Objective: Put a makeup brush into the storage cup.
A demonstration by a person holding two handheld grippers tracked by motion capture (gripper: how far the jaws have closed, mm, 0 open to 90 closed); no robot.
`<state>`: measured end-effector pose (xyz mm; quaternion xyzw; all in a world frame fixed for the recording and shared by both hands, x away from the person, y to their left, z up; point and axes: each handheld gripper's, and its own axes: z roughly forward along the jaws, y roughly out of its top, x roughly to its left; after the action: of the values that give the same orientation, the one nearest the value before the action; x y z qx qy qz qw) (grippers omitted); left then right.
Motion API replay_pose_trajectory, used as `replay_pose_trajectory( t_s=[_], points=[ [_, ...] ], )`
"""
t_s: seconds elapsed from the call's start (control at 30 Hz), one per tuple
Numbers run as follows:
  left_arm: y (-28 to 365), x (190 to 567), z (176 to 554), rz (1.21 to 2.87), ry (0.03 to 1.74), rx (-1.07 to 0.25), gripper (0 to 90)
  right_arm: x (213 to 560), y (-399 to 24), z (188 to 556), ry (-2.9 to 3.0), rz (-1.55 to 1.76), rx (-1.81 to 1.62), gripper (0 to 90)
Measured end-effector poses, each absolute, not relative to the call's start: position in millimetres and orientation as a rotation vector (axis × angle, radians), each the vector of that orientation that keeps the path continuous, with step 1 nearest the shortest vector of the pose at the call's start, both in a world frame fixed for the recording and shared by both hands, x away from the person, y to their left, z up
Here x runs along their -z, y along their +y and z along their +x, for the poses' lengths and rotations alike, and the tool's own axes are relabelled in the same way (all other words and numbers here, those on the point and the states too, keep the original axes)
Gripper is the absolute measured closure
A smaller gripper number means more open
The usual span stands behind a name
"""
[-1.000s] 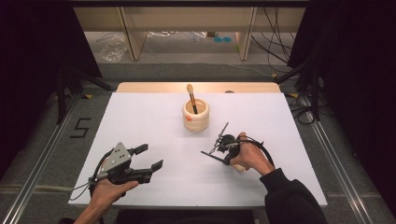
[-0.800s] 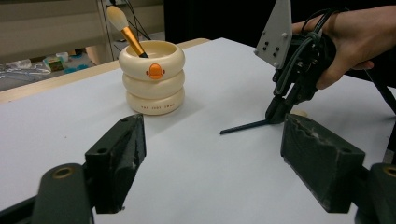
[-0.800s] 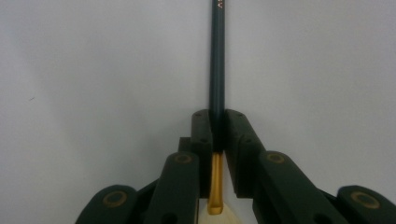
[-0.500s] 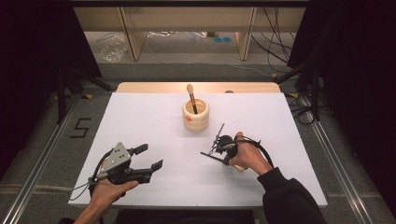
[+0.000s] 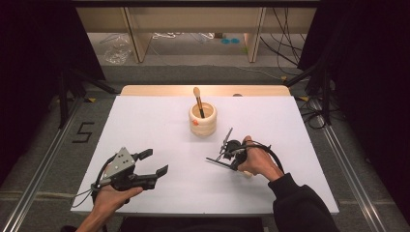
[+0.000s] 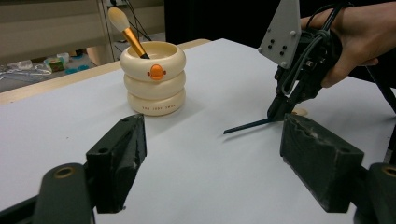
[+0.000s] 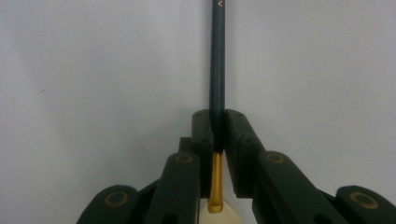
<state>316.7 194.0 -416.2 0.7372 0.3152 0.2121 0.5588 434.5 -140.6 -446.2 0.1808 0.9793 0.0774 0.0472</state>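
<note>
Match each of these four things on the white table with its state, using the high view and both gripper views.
Things:
1. cream ringed holder
2. dark-handled brush with gold ferrule
3. left gripper
4. gold-handled brush with pale bristles

States:
A. jaws wide apart, nothing between them
B. standing in the holder, bristles up
C. clamped between the right gripper's jaws
D. upright on the table, orange mark on its side

Pairs: 1-D, 2-C, 3-A, 4-B

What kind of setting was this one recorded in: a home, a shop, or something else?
Most likely a lab or recording studio rig, not a home. A white-topped table stands between dark black curtains, metal floor rails run along both sides, and loose black cables lie on the floor behind.
</note>
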Motion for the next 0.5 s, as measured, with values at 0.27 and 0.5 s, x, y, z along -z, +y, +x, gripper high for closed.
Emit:
replay_pose_trajectory(
  t_s=[0.27, 0.5],
  points=[
    [194.1, 417.7, 318.3, 1.758, 0.745, -0.489, 22.7, 439.0, -140.0, 429.5, 2.984, 0.539, -0.305, 83.3],
    [188.3, 421.8, 322.0, 1.817, 0.721, -0.447, 22.5, 426.4, -134.6, 423.0, 2.969, 0.47, -0.356, 83.3]
  ],
)
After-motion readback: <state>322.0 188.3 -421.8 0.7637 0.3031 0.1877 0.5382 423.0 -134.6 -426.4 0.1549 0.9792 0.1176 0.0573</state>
